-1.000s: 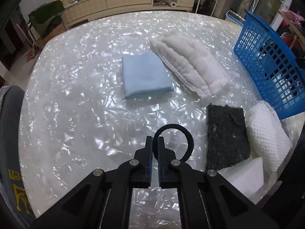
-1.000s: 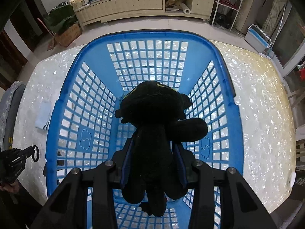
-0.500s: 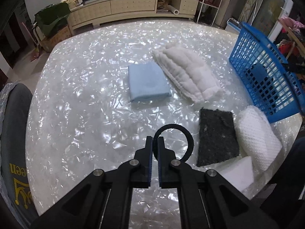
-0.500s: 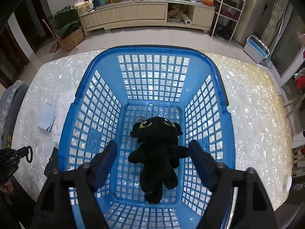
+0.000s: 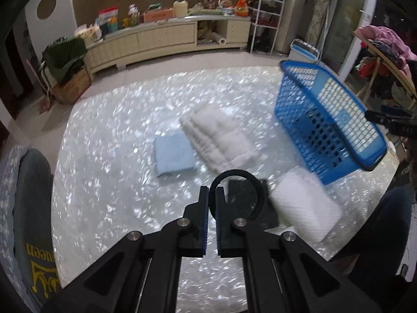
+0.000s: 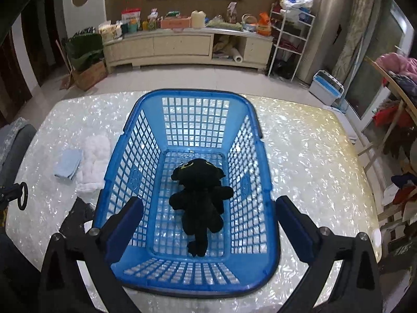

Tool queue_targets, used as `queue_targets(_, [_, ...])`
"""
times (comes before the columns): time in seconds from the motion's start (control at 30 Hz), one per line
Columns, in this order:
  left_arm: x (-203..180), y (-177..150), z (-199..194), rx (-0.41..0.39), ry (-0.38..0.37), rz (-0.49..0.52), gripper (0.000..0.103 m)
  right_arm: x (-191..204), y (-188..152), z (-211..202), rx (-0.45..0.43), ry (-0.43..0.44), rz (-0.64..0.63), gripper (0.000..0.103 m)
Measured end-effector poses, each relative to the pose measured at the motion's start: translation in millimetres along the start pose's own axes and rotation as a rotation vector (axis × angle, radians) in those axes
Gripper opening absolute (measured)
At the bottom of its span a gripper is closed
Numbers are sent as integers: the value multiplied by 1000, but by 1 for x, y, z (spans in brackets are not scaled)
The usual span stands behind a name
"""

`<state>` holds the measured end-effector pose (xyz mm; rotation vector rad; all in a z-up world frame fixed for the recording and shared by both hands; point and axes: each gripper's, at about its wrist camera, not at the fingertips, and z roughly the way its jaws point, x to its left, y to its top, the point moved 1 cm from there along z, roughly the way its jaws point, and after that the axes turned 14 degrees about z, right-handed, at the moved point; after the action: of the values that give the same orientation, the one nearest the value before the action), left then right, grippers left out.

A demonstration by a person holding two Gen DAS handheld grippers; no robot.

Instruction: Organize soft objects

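- Here our right gripper has its jaws opening wide, with nothing pressed between the pads; the black plush toy lies just below and ahead of them on the floor of the blue basket.
- Our left gripper is pinched together on a black ring.
- Beyond it lie the dark sponge, a white mesh roll, the light blue cloth and the white padded cloth.

Both wrist views look steeply down, sharing the blue basket and table
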<state>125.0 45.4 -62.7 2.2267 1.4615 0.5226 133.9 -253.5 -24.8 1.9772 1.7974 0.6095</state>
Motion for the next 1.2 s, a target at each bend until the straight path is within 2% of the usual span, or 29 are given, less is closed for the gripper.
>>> queue_targets(0.2, [-32, 33, -22, -62, -34, 45, 4, -7, -7, -16, -73, -50, -2, 103])
queue_targets(0.53, [-98, 97, -30, -116, -94, 173, 4, -34, -11, -16, -66, -18, 70, 103])
queue_targets(0.73, [-132, 129, -15, -120, -151, 230, 4, -51, -12, -13, -51, -29, 100, 103])
queue_targets(0.93, [-155, 153, 4, -104, -170, 267, 4, -63, -11, -5, -38, -24, 119, 103])
queue_targets(1.2, [-175, 175, 53, -49, -202, 306, 4, -68, -11, 19, 8, -14, 135, 103])
